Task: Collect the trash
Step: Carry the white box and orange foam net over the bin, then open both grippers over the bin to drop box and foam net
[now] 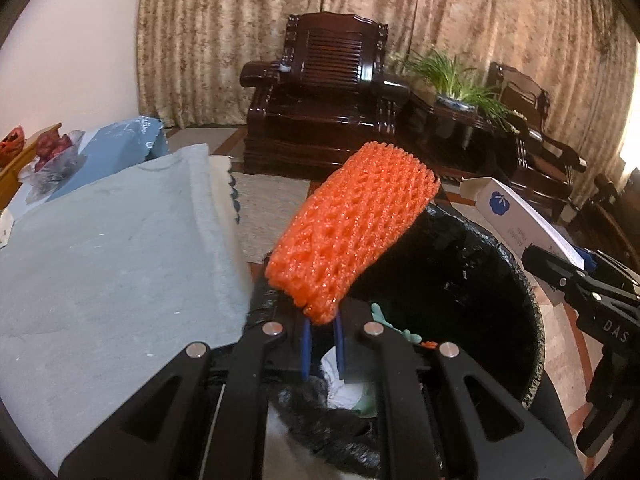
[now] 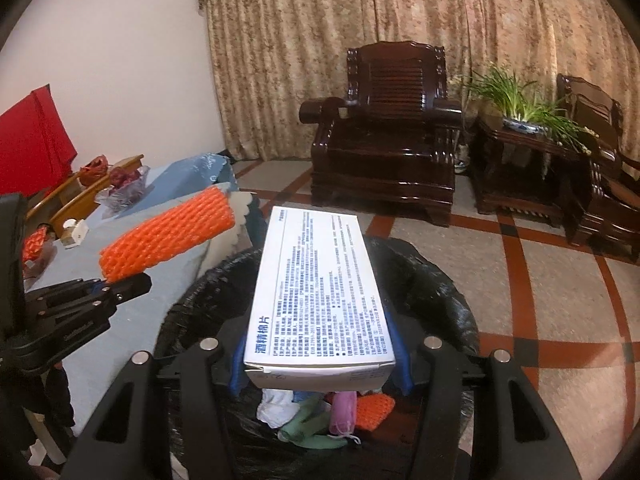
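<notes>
Left gripper (image 1: 322, 354) clamps orange foam net (image 1: 348, 228); right gripper (image 2: 320, 364) clamps white box (image 2: 316, 284); both above bin (image 2: 432, 280) rim.

White box (image 2: 320, 292): large blue "酒精棉片", fine print unreadable. Right gripper (image 1: 568, 276) body: "DAS".

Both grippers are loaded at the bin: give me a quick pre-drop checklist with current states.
1. Left gripper shut on orange foam net: ok.
2. Right gripper shut on white box: ok.
3. Box over the black-lined bin: ok.
4. Net fully over the bin opening: cannot tell; from the right wrist view it looks to overhang the blue-covered table.
5. Room in the bin: ok, trash sits low.
</notes>
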Motion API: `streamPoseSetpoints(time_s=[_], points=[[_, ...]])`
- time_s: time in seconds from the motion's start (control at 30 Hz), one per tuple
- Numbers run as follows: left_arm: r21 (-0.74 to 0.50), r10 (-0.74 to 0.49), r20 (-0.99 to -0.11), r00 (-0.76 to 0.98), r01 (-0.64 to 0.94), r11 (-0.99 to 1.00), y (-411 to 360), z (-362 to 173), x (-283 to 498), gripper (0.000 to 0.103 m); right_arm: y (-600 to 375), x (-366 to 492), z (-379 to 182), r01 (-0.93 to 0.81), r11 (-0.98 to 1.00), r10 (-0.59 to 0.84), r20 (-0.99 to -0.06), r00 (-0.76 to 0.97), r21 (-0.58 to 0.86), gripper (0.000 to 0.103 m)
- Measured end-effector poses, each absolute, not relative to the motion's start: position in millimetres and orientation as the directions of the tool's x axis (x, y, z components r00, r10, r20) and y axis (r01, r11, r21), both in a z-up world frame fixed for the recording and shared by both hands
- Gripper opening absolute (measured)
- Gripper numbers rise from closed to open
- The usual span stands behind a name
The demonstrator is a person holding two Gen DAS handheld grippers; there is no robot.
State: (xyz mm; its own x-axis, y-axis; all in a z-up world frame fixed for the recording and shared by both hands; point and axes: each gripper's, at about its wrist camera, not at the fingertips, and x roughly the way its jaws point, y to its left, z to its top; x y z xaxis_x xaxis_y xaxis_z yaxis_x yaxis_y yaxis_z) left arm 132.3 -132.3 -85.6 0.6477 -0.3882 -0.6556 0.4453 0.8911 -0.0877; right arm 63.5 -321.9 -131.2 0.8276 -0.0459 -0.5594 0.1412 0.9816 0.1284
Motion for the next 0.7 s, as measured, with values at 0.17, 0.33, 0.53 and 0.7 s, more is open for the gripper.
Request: streamPoseSetpoints(time_s=[0.17,0.33,0.53,0.7], points=[[-0.086,-0.402,-0.661,0.633,0.468,0.879,-147,-96,137,0.008,-329,64,-138,0.156,0.981,-0.061,-0.573,0.817,0.119,0.054],[-0.092,-0.406,-0.682,0.608,0.479,0.873,-159,-108,149,0.008,-338,69,-149,0.174,0.977,-0.07,-0.595,0.801,0.12,0.054],[-0.11,-0.409,-0.715,0.567,0.487,0.867,-167,-125,160,0.011,-344,75,-164,0.186,0.976,-0.076,-0.625,0.777,0.113,0.054],[-0.133,-0.419,-0.736,0.532,0.494,0.859,-170,-136,166,0.026,-348,83,-178,0.2,0.974,-0.082,-0.653,0.753,0.109,0.056]])
